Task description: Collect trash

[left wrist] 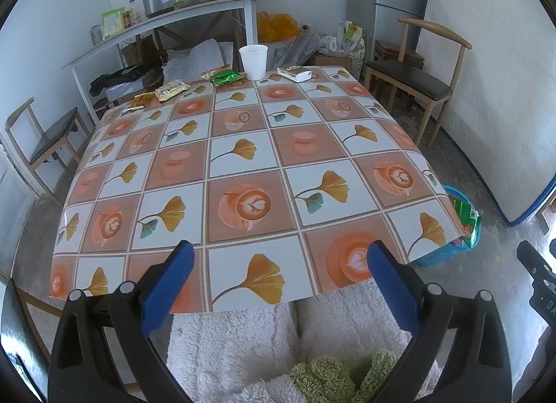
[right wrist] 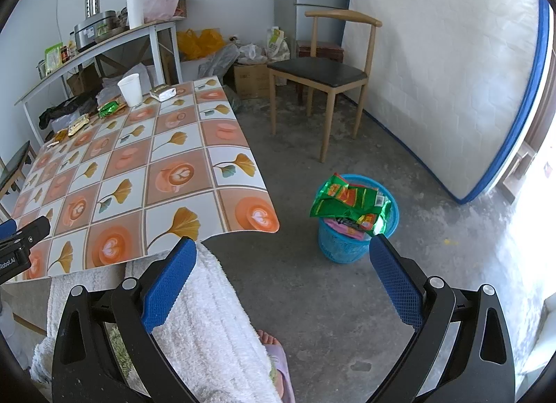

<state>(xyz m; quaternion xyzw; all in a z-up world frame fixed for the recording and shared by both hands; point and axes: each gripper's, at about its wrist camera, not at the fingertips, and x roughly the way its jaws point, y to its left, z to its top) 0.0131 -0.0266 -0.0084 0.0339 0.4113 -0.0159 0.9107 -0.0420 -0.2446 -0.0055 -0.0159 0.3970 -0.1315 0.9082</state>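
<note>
Along the far edge of the patterned table (left wrist: 243, 159) lie a white paper cup (left wrist: 253, 61), a green wrapper (left wrist: 225, 77), a silver-white packet (left wrist: 295, 72), a yellow packet (left wrist: 171, 89) and a small orange wrapper (left wrist: 142, 99). On the floor to the right stands a blue bin (right wrist: 358, 229) with a large green wrapper (right wrist: 351, 203) resting across its top. My left gripper (left wrist: 278, 281) hangs open over the table's near edge, holding nothing. My right gripper (right wrist: 283, 274) is open too, above the floor just short of the bin.
A wooden chair (right wrist: 323, 72) stands beyond the bin and another chair (left wrist: 45, 138) sits left of the table. A mattress (right wrist: 444, 72) leans on the right wall. A cluttered shelf table (left wrist: 166, 17) lines the back wall. A person's white-robed legs (right wrist: 208, 326) are below.
</note>
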